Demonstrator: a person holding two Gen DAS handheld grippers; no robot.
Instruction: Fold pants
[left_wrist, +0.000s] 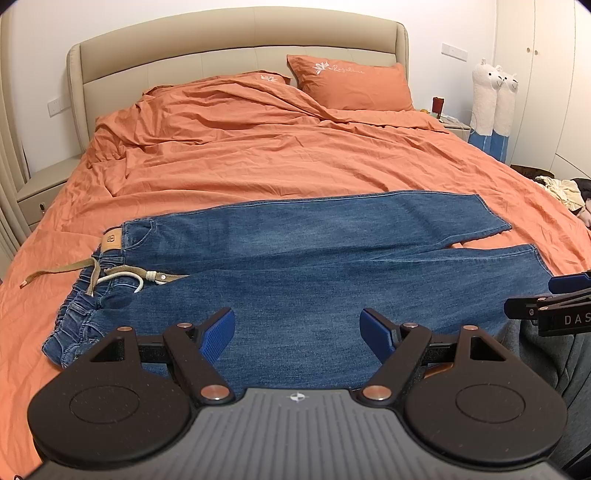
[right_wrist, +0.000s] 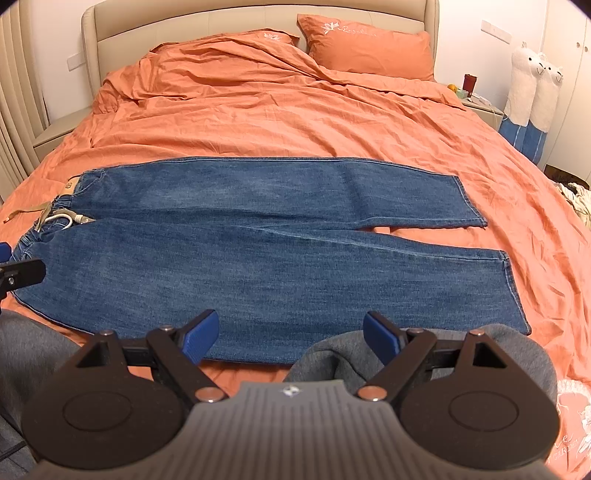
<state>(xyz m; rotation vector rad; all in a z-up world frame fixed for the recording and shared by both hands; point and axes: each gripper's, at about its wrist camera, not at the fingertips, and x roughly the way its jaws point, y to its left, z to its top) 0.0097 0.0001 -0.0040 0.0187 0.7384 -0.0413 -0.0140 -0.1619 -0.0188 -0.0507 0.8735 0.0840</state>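
Nearest in the left wrist view, the left gripper (left_wrist: 297, 332) hangs with its jaws spread wide and empty above the blue jeans (left_wrist: 295, 258). These lie flat across the foot of the bed (left_wrist: 258, 155), on its orange duvet, waistband toward the left edge and both legs running toward the right edge. A tan drawstring (left_wrist: 55, 273) trails from the waistband onto the duvet. At the right border, part of the right gripper (left_wrist: 554, 302) shows, its opening not readable from here. Two orange pillows (left_wrist: 351, 83) rest against the headboard.

Closest in the right wrist view, the right gripper (right_wrist: 291, 338) holds its jaws wide with nothing between them, just above the near edge of the jeans (right_wrist: 258, 251) and a grey-clad knee (right_wrist: 332, 354). Two alpaca plushies (right_wrist: 532, 96) stand beyond the bed's right edge.
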